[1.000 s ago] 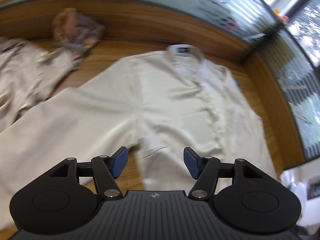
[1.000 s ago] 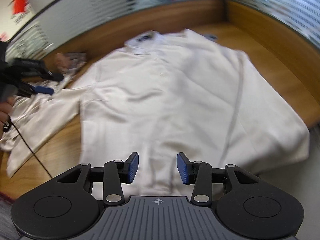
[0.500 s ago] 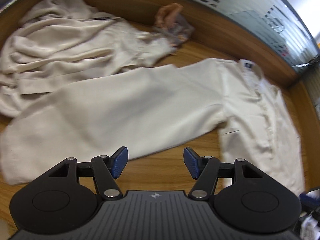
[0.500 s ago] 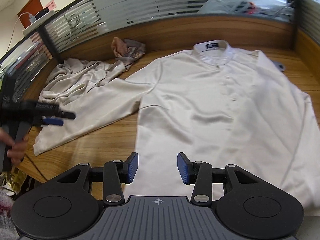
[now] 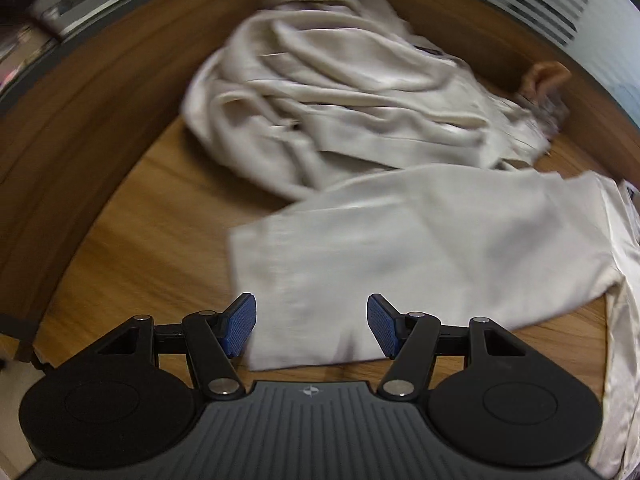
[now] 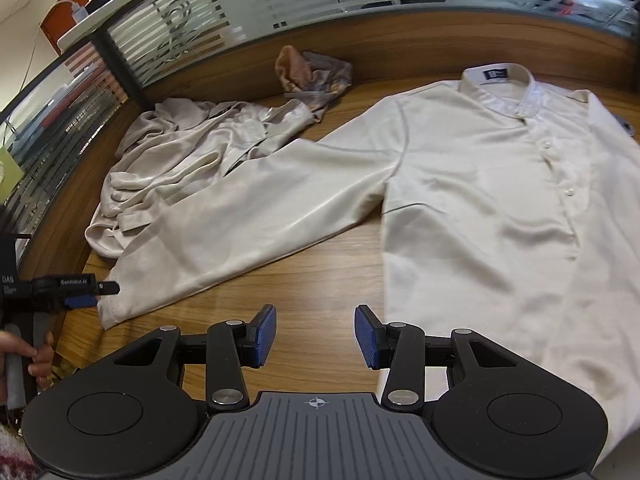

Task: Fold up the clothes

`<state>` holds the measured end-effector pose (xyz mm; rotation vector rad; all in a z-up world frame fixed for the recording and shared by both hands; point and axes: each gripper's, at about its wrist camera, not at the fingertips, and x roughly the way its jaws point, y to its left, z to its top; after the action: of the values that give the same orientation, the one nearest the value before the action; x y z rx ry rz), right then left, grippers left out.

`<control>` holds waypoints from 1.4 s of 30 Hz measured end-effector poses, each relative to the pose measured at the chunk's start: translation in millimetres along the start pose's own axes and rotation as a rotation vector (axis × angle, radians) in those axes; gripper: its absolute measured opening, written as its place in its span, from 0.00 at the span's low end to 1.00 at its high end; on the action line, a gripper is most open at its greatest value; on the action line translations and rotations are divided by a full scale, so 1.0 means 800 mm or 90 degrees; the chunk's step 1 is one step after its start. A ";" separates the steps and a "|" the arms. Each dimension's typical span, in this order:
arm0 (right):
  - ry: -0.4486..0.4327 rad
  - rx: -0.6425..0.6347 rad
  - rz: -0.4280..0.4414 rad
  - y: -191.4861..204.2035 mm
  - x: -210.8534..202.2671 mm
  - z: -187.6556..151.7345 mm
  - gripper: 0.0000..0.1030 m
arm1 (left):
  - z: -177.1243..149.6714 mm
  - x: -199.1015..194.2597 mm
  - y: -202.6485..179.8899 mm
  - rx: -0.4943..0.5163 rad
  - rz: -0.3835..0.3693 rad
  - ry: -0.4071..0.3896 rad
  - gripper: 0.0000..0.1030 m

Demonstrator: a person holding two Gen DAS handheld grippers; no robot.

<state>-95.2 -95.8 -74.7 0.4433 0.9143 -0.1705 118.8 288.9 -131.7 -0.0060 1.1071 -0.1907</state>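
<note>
My cream button-up shirt (image 6: 500,208) lies flat on the brown wooden table (image 6: 304,280), its long sleeve (image 5: 420,256) stretched left. My left gripper (image 5: 311,330) – jaws apart – is right at the cuff. My right gripper (image 6: 315,338), apart too, sits farther off.

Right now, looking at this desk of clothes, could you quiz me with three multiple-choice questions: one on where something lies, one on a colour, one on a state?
1. The crumpled garment lies where from the spread shirt's sleeve?
A. beyond it, towards the glass partition
B. on the shirt's collar
C. under the right gripper

2. The gripper pads are:
A. red
B. blue
C. yellow

3. The left gripper is:
A. shut on the sleeve
B. open above the sleeve's cuff end
C. holding the collar

Answers: A, the heap sits behind the sleeve; B, blue pads show; C is wrong, so B: its jaws stand apart.
</note>
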 end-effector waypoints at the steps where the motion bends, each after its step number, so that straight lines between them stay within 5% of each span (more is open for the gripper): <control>1: 0.002 -0.002 0.002 0.006 0.003 0.000 0.45 | 0.000 0.002 0.008 -0.006 0.009 -0.002 0.65; 7: 0.004 -0.016 0.004 0.033 0.011 0.000 0.45 | 0.003 0.014 0.029 -0.017 0.001 -0.006 0.63; 11: 0.004 -0.020 -0.001 0.043 0.012 -0.001 0.45 | 0.009 0.029 0.023 0.001 0.006 -0.001 0.46; 15: -0.001 -0.013 -0.016 0.039 0.004 -0.004 0.45 | 0.011 0.037 0.013 0.019 0.027 -0.022 0.42; 17: -0.003 -0.006 -0.025 0.035 0.000 -0.006 0.45 | 0.014 0.035 0.004 0.032 0.025 -0.030 0.14; 20: -0.006 0.002 -0.037 0.027 -0.008 -0.007 0.45 | 0.017 0.026 -0.012 0.049 0.014 -0.047 0.04; 26: -0.022 0.018 -0.055 0.005 -0.029 -0.010 0.45 | 0.022 -0.019 -0.073 0.098 -0.039 -0.108 0.03; 32: -0.036 0.047 -0.063 -0.036 -0.051 -0.011 0.45 | 0.009 -0.052 -0.180 0.182 -0.145 -0.129 0.03; 42: -0.041 0.080 -0.077 -0.120 -0.091 -0.008 0.45 | -0.053 -0.056 -0.356 0.288 -0.248 -0.094 0.03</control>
<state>-175.0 -182.5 -48.9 0.4966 0.8704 -0.3520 19.1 19.7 -82.6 0.1667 0.8871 -0.7757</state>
